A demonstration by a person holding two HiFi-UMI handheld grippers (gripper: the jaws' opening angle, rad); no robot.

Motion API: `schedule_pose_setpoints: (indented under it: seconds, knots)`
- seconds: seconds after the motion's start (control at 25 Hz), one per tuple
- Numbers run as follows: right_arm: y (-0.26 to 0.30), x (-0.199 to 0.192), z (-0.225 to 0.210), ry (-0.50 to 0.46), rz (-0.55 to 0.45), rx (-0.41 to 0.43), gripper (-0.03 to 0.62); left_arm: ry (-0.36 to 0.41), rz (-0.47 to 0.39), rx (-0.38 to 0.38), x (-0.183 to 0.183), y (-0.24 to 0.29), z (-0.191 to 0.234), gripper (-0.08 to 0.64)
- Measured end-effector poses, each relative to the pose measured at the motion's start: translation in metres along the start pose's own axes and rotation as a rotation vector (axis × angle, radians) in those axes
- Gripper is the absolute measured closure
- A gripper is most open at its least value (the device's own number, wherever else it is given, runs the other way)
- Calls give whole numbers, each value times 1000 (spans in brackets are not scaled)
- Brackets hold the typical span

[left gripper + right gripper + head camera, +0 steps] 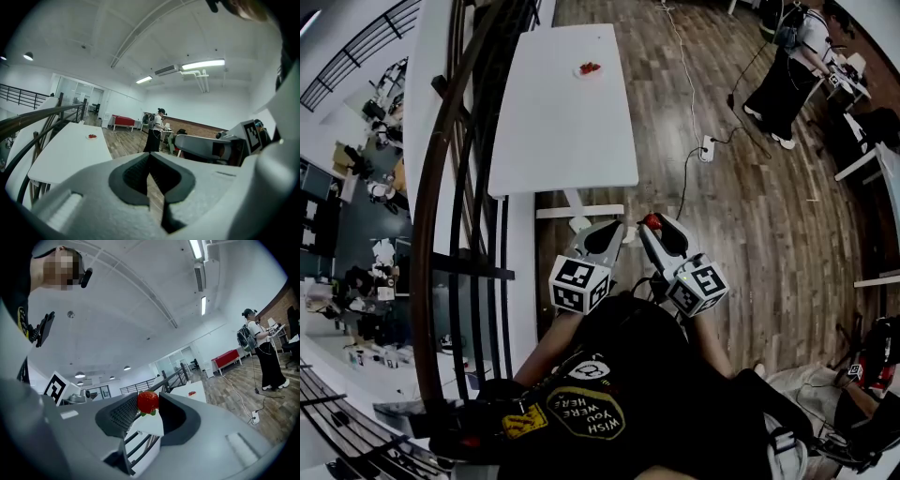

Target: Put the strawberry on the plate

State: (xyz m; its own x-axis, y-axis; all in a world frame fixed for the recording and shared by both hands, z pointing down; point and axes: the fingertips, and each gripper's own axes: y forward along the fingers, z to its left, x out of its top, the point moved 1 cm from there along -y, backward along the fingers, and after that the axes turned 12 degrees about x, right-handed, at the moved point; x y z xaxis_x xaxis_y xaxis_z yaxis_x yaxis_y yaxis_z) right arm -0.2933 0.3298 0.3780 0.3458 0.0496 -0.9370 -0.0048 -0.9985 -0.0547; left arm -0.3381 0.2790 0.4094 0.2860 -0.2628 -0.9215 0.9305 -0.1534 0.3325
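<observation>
A red strawberry (pixel 148 401) with green leaves sits pinched between the tips of my right gripper (pixel 150 410), which is shut on it; in the head view the strawberry (pixel 652 222) shows at the tip of that gripper (pixel 659 231), close to my body. My left gripper (pixel 602 238) hangs beside it, shut and empty, its jaws (pixel 149 158) meeting at the tips. The small plate (pixel 589 68), with red strawberries on it, lies near the far end of a long white table (pixel 567 131), well ahead of both grippers. That plate (pixel 92 136) also shows far off in the left gripper view.
A dark metal railing (pixel 464 187) runs along the left of the table. A cable and power strip (pixel 707 147) lie on the wooden floor to the right. A person (pixel 787 66) stands by a desk at the far right. A red sofa (pixel 124 122) stands far back.
</observation>
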Motion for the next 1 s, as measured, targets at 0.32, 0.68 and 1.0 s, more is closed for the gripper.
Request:
schedule_pose_setpoints:
  seconds: [0.32,0.68,1.0]
  knots:
    - [-14,-12,-28,96,33,25,448,55,15,61,-17,12,-15,557]
    - [13,-3,-74,115,40,-2,448,10,26,67,-6,50,11,557]
    - [64,14,-96,77,50,-11,448,6,-15,40,28,85,49,557]
